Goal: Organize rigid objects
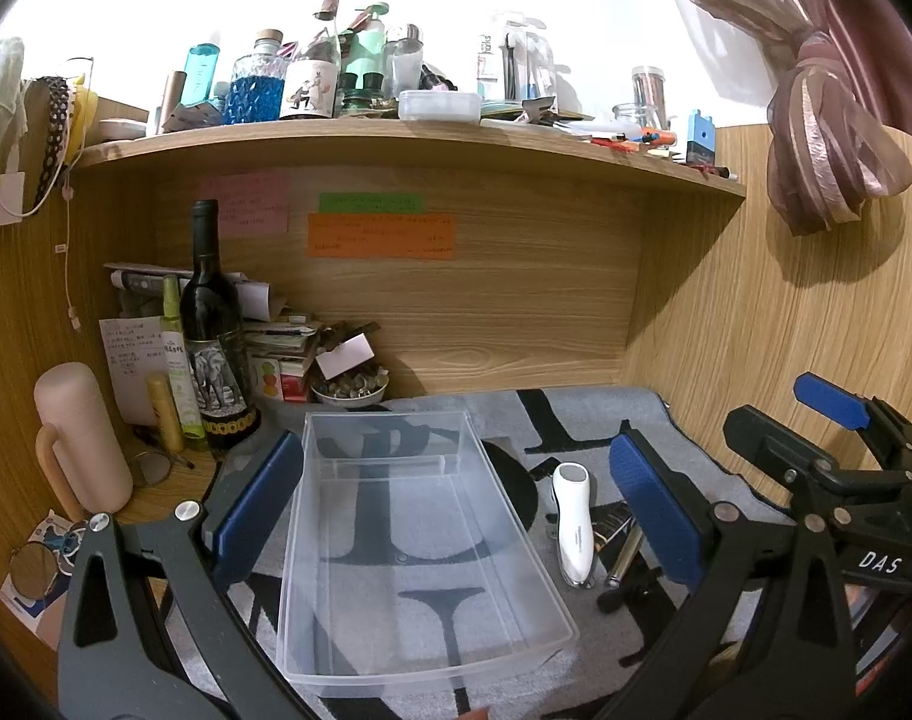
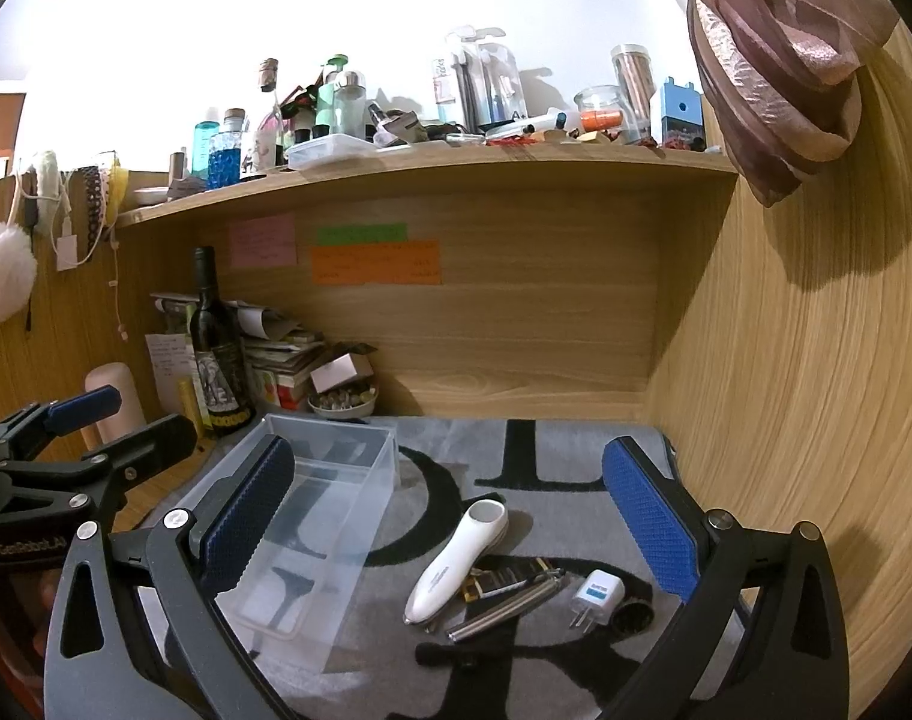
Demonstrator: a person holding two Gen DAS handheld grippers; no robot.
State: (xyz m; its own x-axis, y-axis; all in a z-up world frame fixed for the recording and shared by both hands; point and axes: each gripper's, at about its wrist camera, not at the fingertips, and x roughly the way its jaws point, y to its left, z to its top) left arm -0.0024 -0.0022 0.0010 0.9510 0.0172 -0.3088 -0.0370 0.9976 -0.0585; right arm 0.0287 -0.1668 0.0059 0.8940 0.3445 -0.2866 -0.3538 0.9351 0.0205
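Clear plastic, rectangular and thin-walled, the bin (image 1: 420, 546) sits empty on a grey mat (image 1: 582, 420) printed with large black letters, a sign that the sorting has barely begun. Nothing lies inside it in either view.

Every loose item waits in a small cluster on the mat just right of the bin: a smooth white handheld device (image 2: 456, 564) with a rounded head, a slim metal tube (image 2: 504, 609), a flat black-and-gold piece (image 2: 498, 582) partly tucked under the device, a white plug adapter (image 2: 597, 597) with two metal prongs, and a small dark round cap (image 2: 633, 618) beside it. A thin black item along the cluster's near edge is too dim to identify.

The left gripper (image 1: 456, 510) hangs over the bin with its ribbed blue pads (image 1: 258, 504) spread wide, holding nothing. The right gripper (image 2: 450, 534) hovers above the cluster, its pads equally far apart and empty, the white device lying between them in its camera's view.

Judging by this, all five or six pieces remain to be moved into the bin. Behind, the wood-grain surface and shelf (image 1: 396, 138) stay crowded with bottles, papers and a wine bottle (image 1: 213, 330).
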